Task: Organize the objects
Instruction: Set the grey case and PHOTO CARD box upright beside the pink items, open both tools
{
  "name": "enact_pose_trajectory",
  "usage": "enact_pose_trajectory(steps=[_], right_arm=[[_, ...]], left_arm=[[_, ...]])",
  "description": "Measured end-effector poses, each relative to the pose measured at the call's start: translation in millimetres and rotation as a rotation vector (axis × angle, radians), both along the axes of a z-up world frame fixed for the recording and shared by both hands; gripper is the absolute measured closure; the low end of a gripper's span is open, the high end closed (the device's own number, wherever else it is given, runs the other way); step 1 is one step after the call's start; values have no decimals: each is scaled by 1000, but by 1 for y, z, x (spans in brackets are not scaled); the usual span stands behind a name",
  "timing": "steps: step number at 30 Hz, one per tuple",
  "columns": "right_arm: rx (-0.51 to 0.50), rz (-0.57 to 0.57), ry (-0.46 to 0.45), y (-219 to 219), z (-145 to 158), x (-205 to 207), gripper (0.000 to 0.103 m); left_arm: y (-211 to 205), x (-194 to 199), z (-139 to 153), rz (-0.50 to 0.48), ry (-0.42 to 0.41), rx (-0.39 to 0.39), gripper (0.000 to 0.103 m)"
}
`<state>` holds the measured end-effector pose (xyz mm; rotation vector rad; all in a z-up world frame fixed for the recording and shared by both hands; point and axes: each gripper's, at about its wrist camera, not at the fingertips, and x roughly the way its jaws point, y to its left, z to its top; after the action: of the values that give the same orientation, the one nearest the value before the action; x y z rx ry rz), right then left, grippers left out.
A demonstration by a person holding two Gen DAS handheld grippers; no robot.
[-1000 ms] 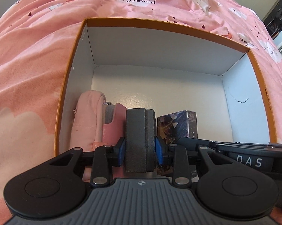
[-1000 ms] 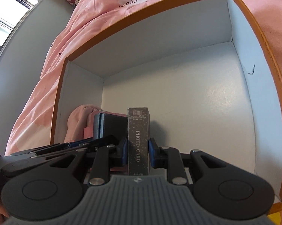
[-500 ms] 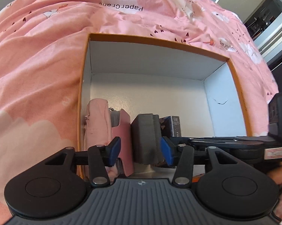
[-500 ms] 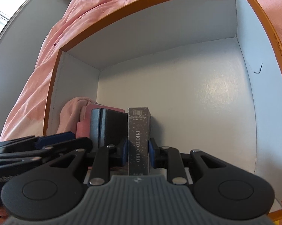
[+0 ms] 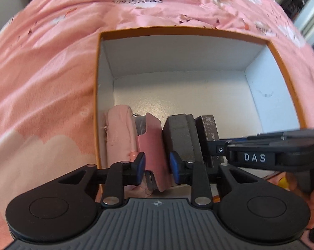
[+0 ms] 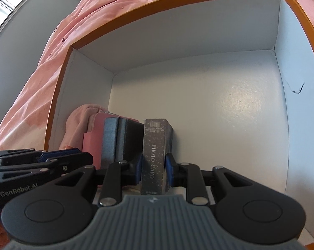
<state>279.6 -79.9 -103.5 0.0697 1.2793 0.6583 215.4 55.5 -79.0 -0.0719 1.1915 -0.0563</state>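
Observation:
An orange-rimmed white box (image 5: 184, 31) (image 6: 177, 16) lies on a pink bedspread. Upright in a row at its near left stand a pink pouch (image 5: 119, 133) (image 6: 81, 123), a pink case (image 5: 151, 143) (image 6: 92, 141), a dark grey box (image 5: 178, 137) (image 6: 123, 139) and a dark "PHOTO CARD" box (image 5: 209, 127) (image 6: 155, 156). My left gripper (image 5: 155, 165) is open, pulled back above the pink case, holding nothing. My right gripper (image 6: 152, 169) is shut on the photo card box, which stands beside the grey box.
The pink bedspread (image 5: 42, 83) surrounds the box. The right gripper's body (image 5: 271, 152) crosses the left wrist view at right. The left gripper's body (image 6: 35, 166) sits at the left of the right wrist view. A grey wall (image 6: 21, 48) and window are behind.
My left gripper opened, let go of the dark grey box and drew back and left. The right gripper stayed shut on the photo card box, which now stands against the grey box.

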Motion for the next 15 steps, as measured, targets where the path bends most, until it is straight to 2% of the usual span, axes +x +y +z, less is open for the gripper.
enact_pose_trajectory(steps=[2,4,6,8,12,15], right_arm=[[1,4,1,-1,0,0,78],[0,7,1,-1,1,-1,78],[0,7,10,-3,0,0,78],[7,7,16,-5,-1,0,78],[20,10,19,-6,-2,2,78],[44,21,30,-5,-3,2,77]], left_arm=[[-11,1,-1,-32,-5,45,53],[-18,2,-3,-48,-17,88,50],[-18,7,-3,-45,-8,93,47],[-12,12,-5,-33,13,51,45],[8,17,-10,5,28,-86,36],[19,15,-7,44,9,-161,43]])
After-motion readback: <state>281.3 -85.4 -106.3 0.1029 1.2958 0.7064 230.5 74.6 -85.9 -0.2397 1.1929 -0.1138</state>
